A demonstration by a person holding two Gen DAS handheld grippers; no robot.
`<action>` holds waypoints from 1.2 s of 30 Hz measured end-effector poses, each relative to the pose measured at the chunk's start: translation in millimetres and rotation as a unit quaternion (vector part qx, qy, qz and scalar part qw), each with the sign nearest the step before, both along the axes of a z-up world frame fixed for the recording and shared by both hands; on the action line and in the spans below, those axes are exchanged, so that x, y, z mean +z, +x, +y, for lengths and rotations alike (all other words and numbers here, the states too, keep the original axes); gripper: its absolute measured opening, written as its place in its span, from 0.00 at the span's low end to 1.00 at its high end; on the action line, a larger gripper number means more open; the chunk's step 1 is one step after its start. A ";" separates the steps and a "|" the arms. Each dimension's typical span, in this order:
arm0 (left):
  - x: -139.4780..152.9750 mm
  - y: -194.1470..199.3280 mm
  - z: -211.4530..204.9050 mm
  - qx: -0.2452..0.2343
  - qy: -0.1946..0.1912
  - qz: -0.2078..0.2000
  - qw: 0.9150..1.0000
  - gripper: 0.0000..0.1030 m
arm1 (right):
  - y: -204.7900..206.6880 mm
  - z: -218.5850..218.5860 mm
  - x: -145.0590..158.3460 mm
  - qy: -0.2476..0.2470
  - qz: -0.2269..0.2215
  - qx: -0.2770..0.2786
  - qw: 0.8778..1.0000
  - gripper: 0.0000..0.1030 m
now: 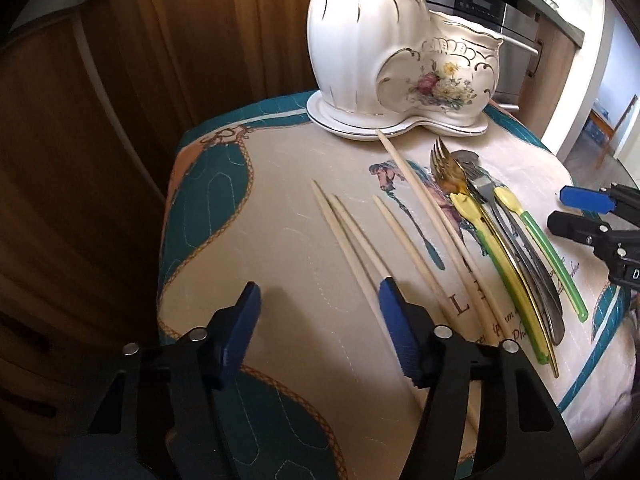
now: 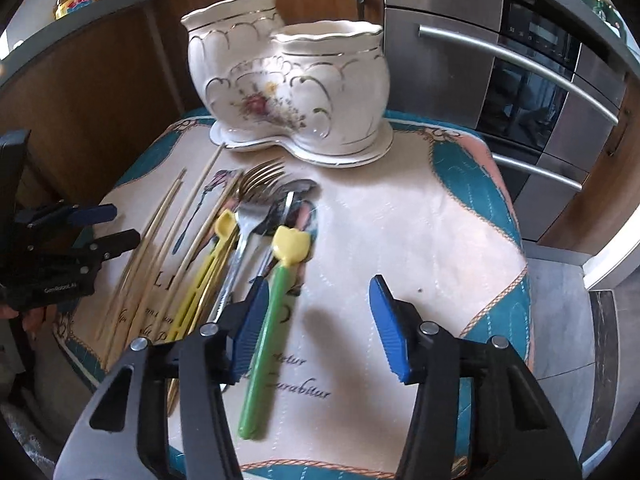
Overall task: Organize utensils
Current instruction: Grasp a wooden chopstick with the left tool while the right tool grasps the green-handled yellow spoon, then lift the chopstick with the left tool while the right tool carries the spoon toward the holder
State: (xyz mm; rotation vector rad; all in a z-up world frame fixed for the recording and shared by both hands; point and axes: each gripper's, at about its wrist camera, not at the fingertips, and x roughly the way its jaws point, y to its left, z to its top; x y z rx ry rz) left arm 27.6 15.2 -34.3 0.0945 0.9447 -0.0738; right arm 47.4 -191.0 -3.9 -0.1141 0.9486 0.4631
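Note:
Several pale wooden chopsticks (image 1: 352,232) lie side by side on the quilted mat (image 1: 280,208). To their right is a pile of cutlery: a gold fork (image 1: 442,164), steel pieces (image 1: 520,248) and two yellow-headed, green-handled utensils (image 1: 532,224). My left gripper (image 1: 318,292) hovers open over the near ends of the chopsticks, its right finger above one of them. My right gripper (image 2: 318,284) is open above the mat; the green-handled utensil (image 2: 264,336) lies just inside its left finger, not pinched. The white floral ceramic holder (image 2: 288,80) stands at the mat's far end.
The mat covers a small raised surface with drop-offs on every side. Wooden cabinet fronts (image 1: 120,120) stand behind and to the left, and a steel oven with bar handles (image 2: 540,80) to the right. Each gripper shows at the edge of the other's view.

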 end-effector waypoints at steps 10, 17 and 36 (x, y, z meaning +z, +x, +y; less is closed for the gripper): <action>4.1 5.8 13.8 0.018 0.015 0.012 1.000 0.47 | -10.2 12.5 -7.8 -0.030 0.012 0.025 0.999 0.34; 0.0 24.0 10.7 -0.007 0.002 0.045 0.999 0.49 | 1.8 18.2 -13.5 -0.031 0.038 0.037 0.998 0.34; 3.8 17.2 20.1 -0.052 -0.009 0.010 0.999 0.06 | -10.7 -5.6 -3.7 0.043 -0.002 0.048 0.998 0.10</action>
